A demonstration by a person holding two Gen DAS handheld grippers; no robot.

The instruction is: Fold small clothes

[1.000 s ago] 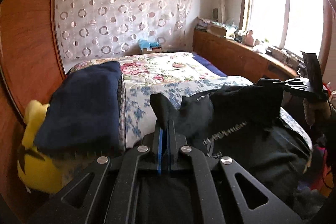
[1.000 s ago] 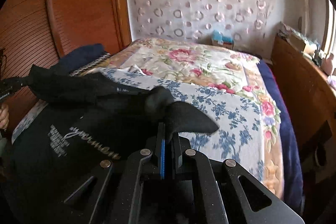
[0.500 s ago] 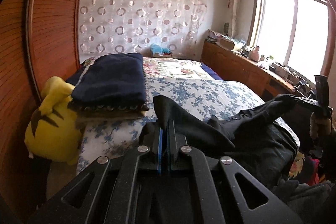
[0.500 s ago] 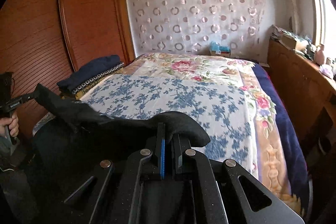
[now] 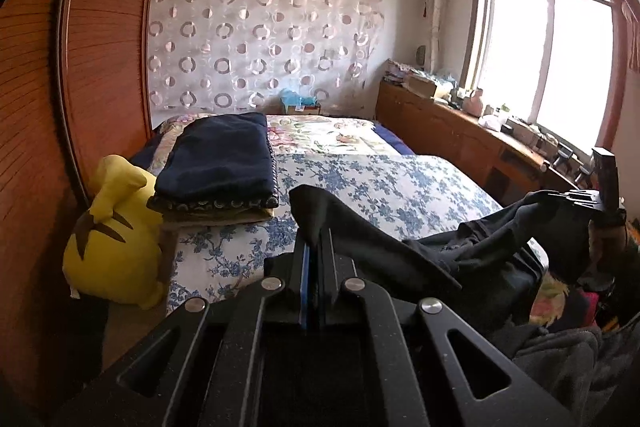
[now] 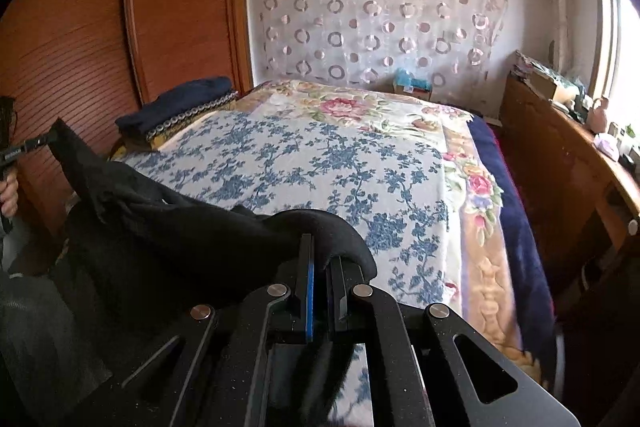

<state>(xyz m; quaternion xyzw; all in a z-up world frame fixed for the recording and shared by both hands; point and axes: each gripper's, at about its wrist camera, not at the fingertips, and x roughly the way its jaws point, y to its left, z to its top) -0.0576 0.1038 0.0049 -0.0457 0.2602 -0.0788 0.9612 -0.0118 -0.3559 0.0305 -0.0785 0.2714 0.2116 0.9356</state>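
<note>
While both claws pinch it, the black garment hangs stretched between them at the bottom of both views, over the near edge of the bed. The left gripper is closed tight on one corner of the cloth. The right gripper is closed on the other corner. A folded dark blue blanket sits in the middle left of the left view, just beside a yellow plush toy.
</note>
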